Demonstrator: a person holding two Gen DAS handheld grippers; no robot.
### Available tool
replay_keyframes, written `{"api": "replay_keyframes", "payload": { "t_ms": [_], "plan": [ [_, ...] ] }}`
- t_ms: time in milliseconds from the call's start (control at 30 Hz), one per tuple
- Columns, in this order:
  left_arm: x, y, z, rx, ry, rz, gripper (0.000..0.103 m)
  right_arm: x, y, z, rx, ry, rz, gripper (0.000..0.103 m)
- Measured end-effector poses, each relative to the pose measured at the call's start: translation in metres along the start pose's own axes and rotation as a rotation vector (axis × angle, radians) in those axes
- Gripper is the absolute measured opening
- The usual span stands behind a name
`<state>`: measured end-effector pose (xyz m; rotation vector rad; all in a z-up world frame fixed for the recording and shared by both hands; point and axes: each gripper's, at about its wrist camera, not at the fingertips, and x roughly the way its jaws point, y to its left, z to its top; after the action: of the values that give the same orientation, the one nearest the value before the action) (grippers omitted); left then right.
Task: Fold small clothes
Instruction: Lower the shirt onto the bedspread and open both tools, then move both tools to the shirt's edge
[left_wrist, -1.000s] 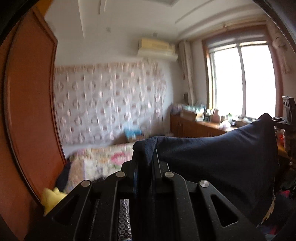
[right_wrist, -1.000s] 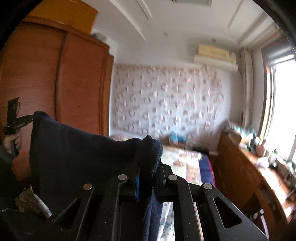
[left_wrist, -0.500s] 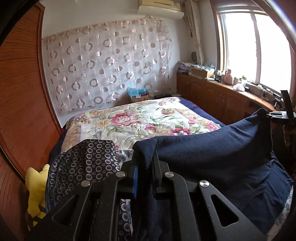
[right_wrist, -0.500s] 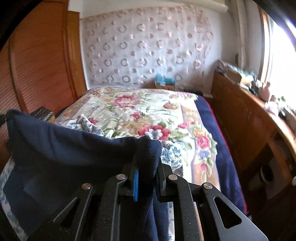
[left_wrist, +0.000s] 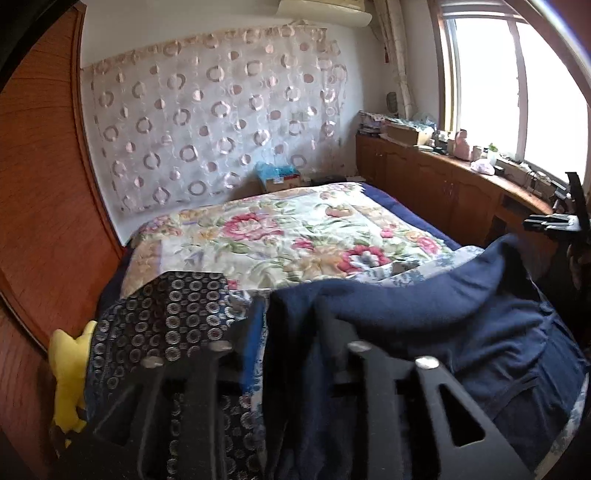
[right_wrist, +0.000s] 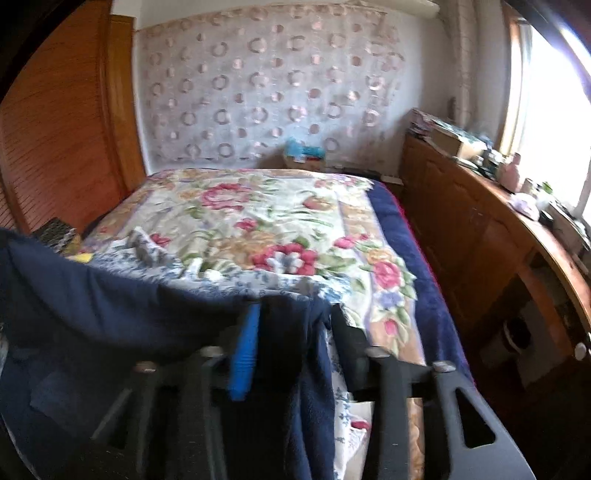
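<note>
Navy garment (left_wrist: 461, 325) lies spread over the near end of the bed, on top of the floral quilt (left_wrist: 280, 236), and a blue-and-white patterned cloth (right_wrist: 266, 278) shows just behind its far edge. One corner of the garment sits between the fingers of the left gripper (left_wrist: 291, 325); the 2 fingers stand apart with a gap on both sides of the cloth, so this gripper looks released around it. In the right wrist view the other corner hangs between the fingers of the right gripper (right_wrist: 291, 321). These fingers are also spread, the blue pad (right_wrist: 245, 354) is clear of the cloth on its left, and the fabric drapes loosely down the middle. Both views are blurred near the fingers.

Beside the left gripper, to its left, lies a dark fabric with ring pattern (left_wrist: 162, 321), and a yellow soft item (left_wrist: 68, 373) is touching its left edge. Behind the bed hangs a curtain with circles (left_wrist: 218, 110). A wooden cabinet (right_wrist: 480, 236) with small things on top runs along the right side under the window (left_wrist: 517, 77).
</note>
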<state>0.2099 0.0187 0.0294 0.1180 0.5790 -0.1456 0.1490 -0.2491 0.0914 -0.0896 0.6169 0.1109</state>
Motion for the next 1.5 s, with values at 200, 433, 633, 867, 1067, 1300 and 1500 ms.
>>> {"api": "replay_keyframes", "payload": {
  "t_ms": [200,433,633,867,1067,1300,1500],
  "plan": [
    [-0.023,-0.003,-0.024,-0.01,0.007,-0.055,0.068,-0.004,-0.001,-0.017,0.012,-0.009,0.021,0.059],
    [-0.052,-0.009,-0.072,-0.05,0.021,-0.069,0.071,-0.017,-0.004,-0.061,0.021,0.018,0.119,0.059],
    [-0.06,-0.01,-0.108,-0.096,0.076,-0.086,0.071,-0.023,-0.009,-0.107,0.048,0.087,0.146,0.059],
    [-0.06,-0.013,-0.142,-0.111,0.165,-0.082,0.071,-0.025,-0.027,-0.127,0.084,0.164,0.094,0.059],
    [-0.055,-0.016,-0.158,-0.114,0.201,-0.059,0.071,-0.027,-0.027,-0.133,0.099,0.194,0.08,0.059],
    [-0.05,-0.017,-0.16,-0.126,0.225,-0.071,0.071,-0.015,-0.014,-0.129,0.061,0.185,0.07,0.047],
    [-0.044,-0.021,-0.158,-0.14,0.235,-0.089,0.071,-0.011,-0.016,-0.136,0.041,0.162,0.064,0.046]
  ]
}}
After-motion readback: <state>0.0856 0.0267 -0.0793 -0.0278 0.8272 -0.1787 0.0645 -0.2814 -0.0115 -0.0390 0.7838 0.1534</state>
